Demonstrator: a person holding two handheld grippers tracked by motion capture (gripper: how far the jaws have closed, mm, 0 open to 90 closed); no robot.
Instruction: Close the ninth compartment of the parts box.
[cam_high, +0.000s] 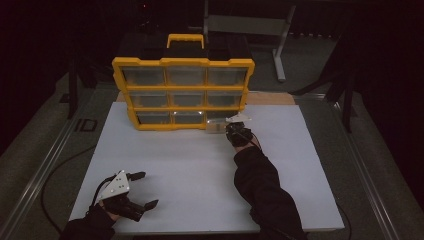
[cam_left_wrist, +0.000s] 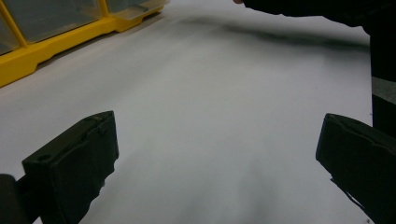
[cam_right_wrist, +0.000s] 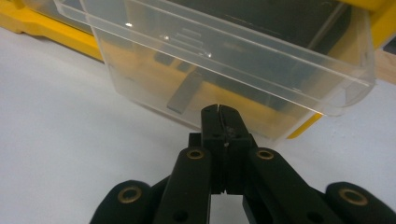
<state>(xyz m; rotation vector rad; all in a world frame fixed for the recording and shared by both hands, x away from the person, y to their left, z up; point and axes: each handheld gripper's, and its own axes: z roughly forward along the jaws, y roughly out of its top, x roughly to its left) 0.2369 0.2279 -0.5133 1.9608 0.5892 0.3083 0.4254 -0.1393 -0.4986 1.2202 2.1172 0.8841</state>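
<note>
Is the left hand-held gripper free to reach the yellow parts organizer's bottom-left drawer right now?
Probably yes. The left hand-held gripper is open and holds nothing, and bare white tabletop lies between it and the yellow parts organizer. The right hand-held gripper works off at the bottom-right clear drawer.

Glossy clear plastic drawer (cam_right_wrist: 224, 60)

The left gripper (cam_left_wrist: 217, 158), fingers (cam_left_wrist: 74, 163) spread wide, hovers over the white table (cam_left_wrist: 201, 93) near the yellow organizer (cam_left_wrist: 56, 46).
</note>
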